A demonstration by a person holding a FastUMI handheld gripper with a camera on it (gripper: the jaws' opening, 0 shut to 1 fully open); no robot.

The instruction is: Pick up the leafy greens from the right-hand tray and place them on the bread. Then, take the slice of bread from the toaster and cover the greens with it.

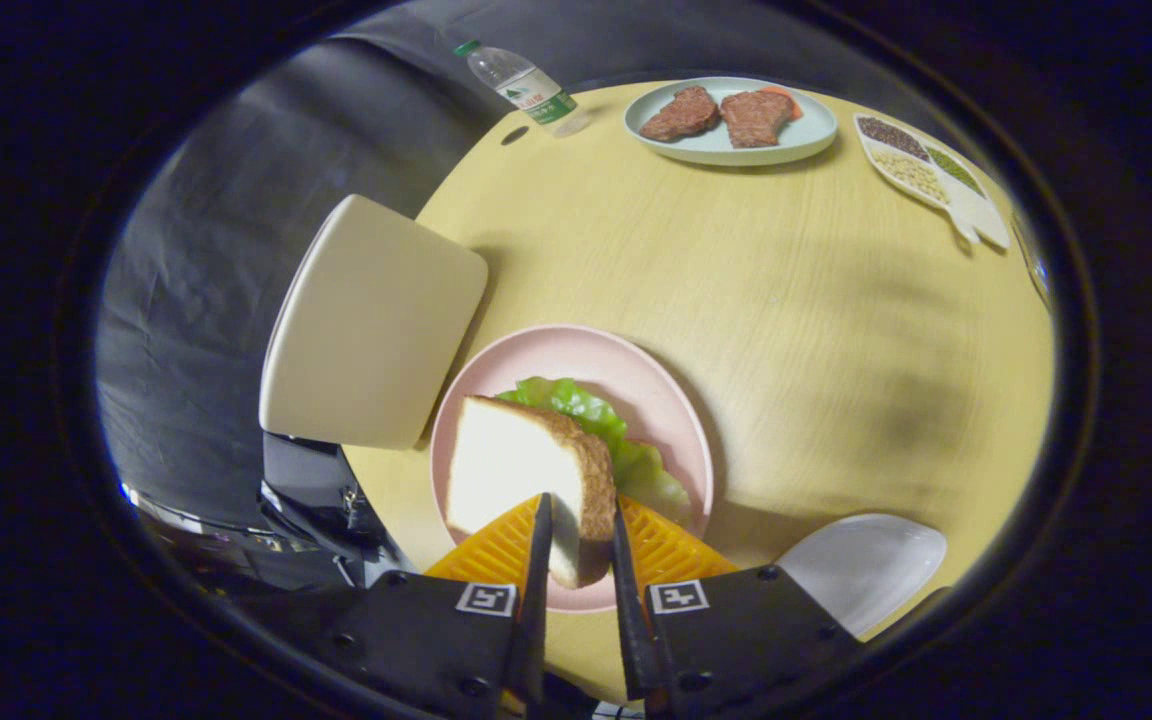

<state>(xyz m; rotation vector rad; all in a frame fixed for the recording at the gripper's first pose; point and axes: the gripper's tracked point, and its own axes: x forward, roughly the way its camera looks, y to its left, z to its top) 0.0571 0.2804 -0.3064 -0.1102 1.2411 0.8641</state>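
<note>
A slice of bread (521,470) is gripped at its near end between the two fingers of the tongs (576,535) and held tilted over the pink plate (596,355). The leafy greens (601,425) are seen lying on that plate, just beyond and beside the slice. Farther across the yellow worktop (786,320), two brown patties (721,115) are held by a pale green plate (726,148), and seeds are kept in a divided white dish (921,170). A white tray (866,565) is set beside the pink plate.
</note>
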